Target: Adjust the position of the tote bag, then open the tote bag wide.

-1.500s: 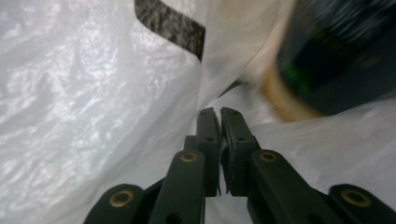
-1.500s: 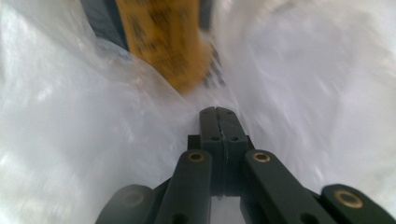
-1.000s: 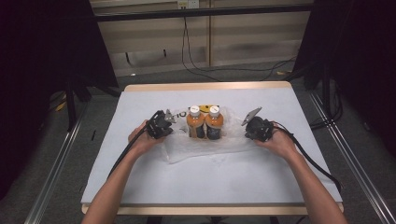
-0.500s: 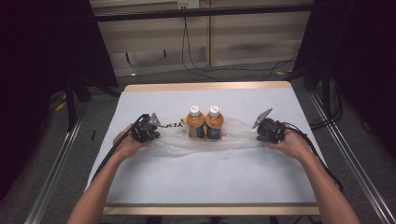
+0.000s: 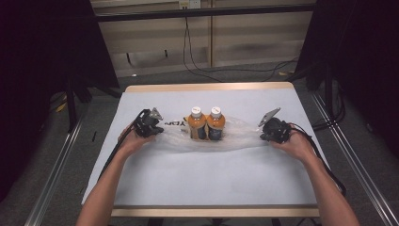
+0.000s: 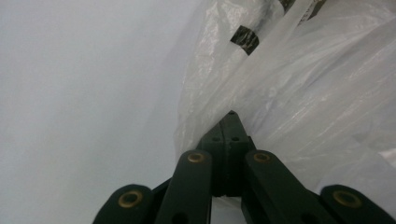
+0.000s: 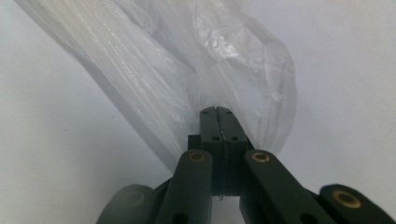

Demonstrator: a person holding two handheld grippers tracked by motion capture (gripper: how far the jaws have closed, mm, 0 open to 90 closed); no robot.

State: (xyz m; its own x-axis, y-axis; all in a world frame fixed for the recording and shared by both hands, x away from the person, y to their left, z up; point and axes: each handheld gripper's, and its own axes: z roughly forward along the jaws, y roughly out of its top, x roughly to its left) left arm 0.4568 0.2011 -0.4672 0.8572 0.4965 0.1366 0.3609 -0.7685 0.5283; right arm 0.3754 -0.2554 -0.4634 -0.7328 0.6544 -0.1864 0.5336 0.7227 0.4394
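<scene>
Now the bag (image 5: 235,136) at mid-frame has been stretched wider than a second ago, pinched by the clamped left gripper (image 5: 157,129) and right gripper (image 5: 263,133); two bottles (image 5: 207,123) are exposed at its centre.

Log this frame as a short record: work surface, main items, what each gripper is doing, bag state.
surface: white table
items: two orange bottles upright, side by side, in a clear plastic bag
left gripper: shut on the bag's left end
right gripper: shut on the bag's right end
bag state: stretched between the grippers, lying on the table
</scene>
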